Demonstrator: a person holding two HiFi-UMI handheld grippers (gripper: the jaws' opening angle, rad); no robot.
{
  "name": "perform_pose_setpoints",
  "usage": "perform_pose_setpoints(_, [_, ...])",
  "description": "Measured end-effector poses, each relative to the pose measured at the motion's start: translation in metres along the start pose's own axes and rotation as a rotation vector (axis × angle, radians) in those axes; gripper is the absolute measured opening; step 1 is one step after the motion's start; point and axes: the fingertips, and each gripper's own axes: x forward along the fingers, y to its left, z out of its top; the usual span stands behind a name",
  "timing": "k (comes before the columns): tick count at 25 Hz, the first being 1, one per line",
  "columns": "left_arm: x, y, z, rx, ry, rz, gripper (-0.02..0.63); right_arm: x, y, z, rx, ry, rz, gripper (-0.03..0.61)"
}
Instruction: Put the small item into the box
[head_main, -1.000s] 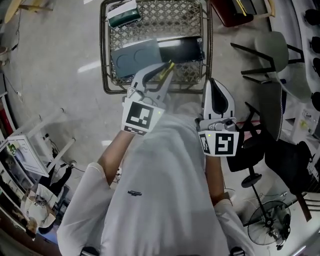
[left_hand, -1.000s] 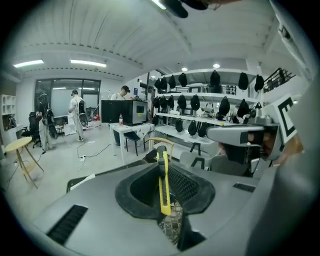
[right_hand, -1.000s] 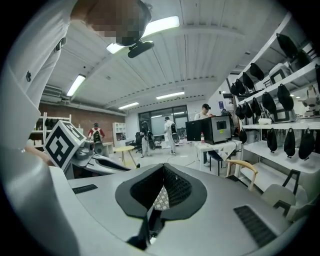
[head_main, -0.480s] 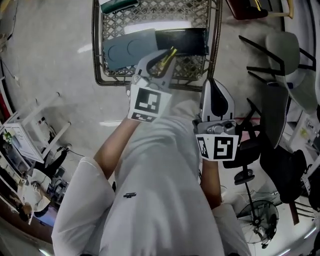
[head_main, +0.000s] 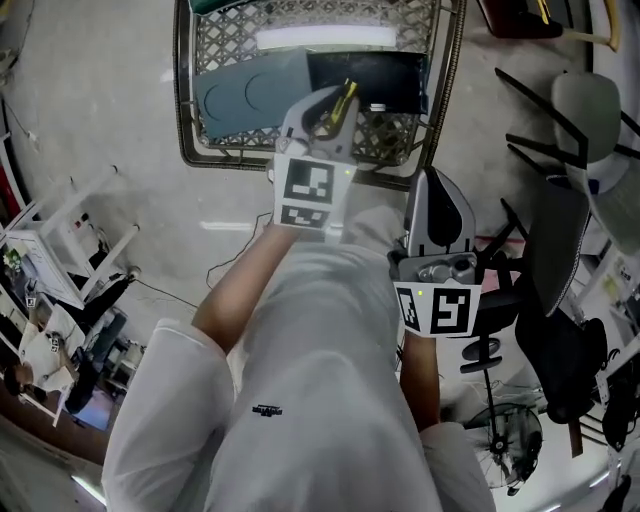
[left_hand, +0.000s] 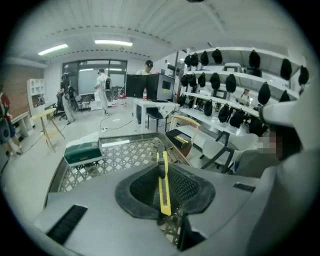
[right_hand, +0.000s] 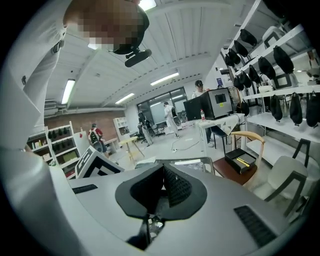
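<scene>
When set against the head view of a second earlier, found the left gripper (head_main: 318, 112) carried forward, off the near side of the wire-mesh metal cart (head_main: 240, 162) and out over its near rim, above the mesh floor. Judged that as the carry nearly done and the drop not yet made, with the grip unbroken. Read the left jaws as clamped on the slim yellow-and-black utility knife (left_hand: 164, 186), gripped edge-on between the ribbed black pads, pointing forward and slightly up, well out past the jaw tips. Made out a yellow body with a black strip along it and a dark tip; could not tell blade in or out. Placed the knife in the air over the cart, just short of the flat black box (head_main: 385, 75) and near the grey-blue flat panel with round recesses (head_main: 250, 90). Took the black box for the likely target, though not for certain. Noted a dark green box (left_hand: 82, 151) at the cart's far left corner. Found the right gripper (right_hand: 163, 190) held back beside the white shirt (head_main: 320, 330), jaws together on nothing.
</scene>
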Motion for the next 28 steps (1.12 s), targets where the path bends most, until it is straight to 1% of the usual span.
perform_pose_setpoints(2, [0.011,0.005,-0.013,-0.048,0.022,0.027,0.055,0.003,-0.004,-0.007,0.009,0.01,0.005,0.0])
perform_pose_setpoints(5, [0.028,0.013,-0.028,-0.09,0.057,0.058,0.055,0.011,-0.012,-0.014,0.022,0.026,0.008,0.0])
perform_pose_setpoints(12, [0.055,0.019,-0.043,-0.121,0.124,0.103,0.055,0.023,-0.026,-0.02,0.04,0.058,0.021,0.0])
perform_pose_setpoints(16, [0.07,0.018,-0.053,-0.179,0.163,0.121,0.055,0.028,-0.037,-0.026,0.052,0.086,0.022,0.0])
perform_pose_setpoints(19, [0.079,0.018,-0.058,-0.205,0.196,0.136,0.055,0.028,-0.046,-0.029,0.059,0.103,0.017,0.0])
perform_pose_setpoints(24, [0.092,0.016,-0.074,-0.243,0.287,0.156,0.057,0.028,-0.062,-0.031,0.064,0.119,0.021,0.0])
perform_pose_setpoints(28, [0.1,0.017,-0.084,-0.241,0.345,0.17,0.056,0.032,-0.071,-0.025,0.07,0.112,0.026,0.0])
